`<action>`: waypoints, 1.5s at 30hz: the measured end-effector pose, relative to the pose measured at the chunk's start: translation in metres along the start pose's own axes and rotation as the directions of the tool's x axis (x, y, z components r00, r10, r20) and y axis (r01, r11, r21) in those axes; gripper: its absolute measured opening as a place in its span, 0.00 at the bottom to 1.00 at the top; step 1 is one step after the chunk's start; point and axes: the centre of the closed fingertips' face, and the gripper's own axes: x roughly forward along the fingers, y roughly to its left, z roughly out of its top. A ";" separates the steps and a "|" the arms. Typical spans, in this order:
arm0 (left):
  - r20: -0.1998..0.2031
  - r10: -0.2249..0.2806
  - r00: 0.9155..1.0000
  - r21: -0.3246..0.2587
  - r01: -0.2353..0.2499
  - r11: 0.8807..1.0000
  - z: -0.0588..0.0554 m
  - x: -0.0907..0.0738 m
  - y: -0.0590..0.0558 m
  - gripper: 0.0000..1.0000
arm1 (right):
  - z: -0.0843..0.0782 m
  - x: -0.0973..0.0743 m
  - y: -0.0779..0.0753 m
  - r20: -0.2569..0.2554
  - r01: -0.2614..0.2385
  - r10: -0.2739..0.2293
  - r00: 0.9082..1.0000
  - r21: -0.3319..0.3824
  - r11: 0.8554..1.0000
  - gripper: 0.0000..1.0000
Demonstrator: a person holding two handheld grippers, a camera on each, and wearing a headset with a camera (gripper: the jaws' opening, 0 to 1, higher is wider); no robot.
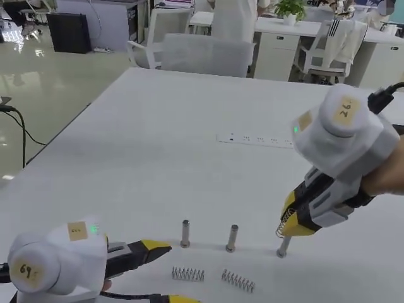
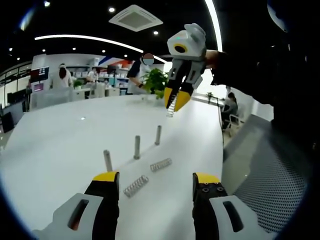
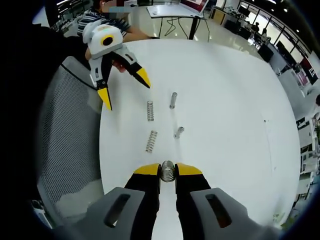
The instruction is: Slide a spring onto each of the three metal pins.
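Spring (image 3: 168,171) is light, compliant and, I judge, slippery: hold the upper coils gently. Right hand-held gripper (image 1: 290,228) clenches it at lower right of the head view, just above the rightmost pin (image 1: 282,248). Left hand-held gripper (image 2: 156,177) is released near two loose springs (image 1: 188,274).

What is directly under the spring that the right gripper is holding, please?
A metal pin stands upright on the table beneath the spring, its lower shaft and base visible. Its top is covered by the spring and the fingers of the right gripper.
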 end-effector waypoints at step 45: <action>0.006 0.023 1.000 -0.032 -0.023 0.999 -0.006 -0.005 0.005 0.55 | -0.036 0.036 -0.032 -0.108 0.019 -0.013 0.994 0.048 0.999 0.08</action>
